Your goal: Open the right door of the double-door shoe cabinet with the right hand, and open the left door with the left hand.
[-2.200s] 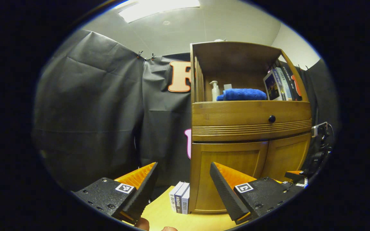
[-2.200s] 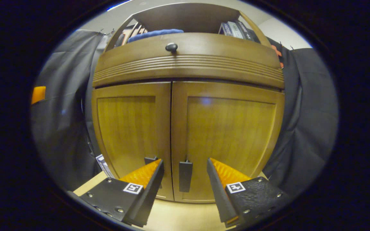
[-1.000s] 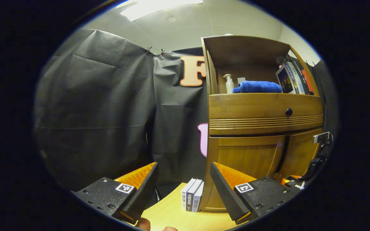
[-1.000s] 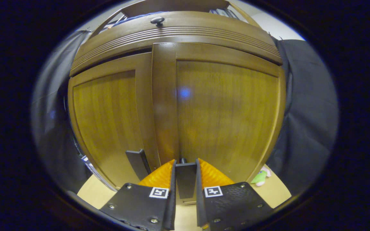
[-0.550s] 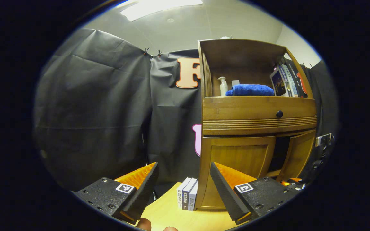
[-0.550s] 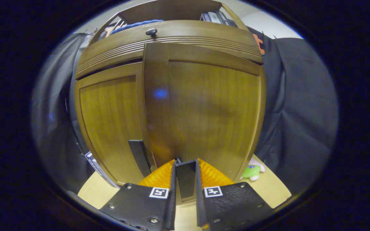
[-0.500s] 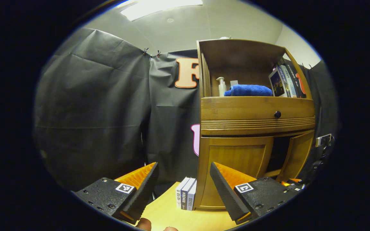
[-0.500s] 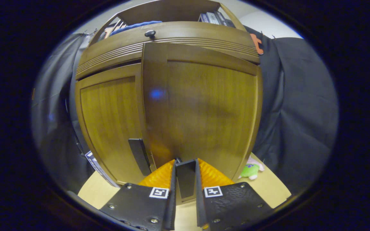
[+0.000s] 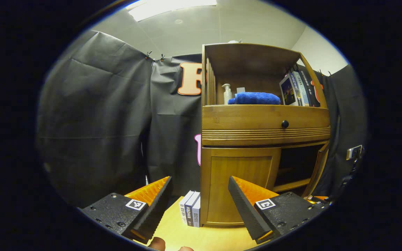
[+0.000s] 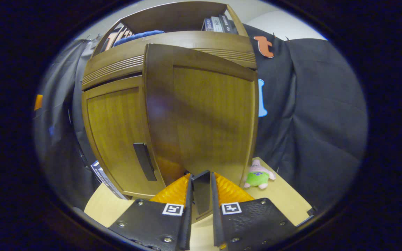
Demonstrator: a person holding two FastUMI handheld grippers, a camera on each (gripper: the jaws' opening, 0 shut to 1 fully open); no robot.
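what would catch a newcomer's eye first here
The wooden right door swung wide open, its dark flat handle clamped in the right gripper. Next, the closed wooden left door ahead of the open left gripper, and the rolled blue towel on the open top shelf.

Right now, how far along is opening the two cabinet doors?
Halfway. The right door is swung well open, with the right claw shut on its handle. The left door is closed; the left claw hangs open, off it.
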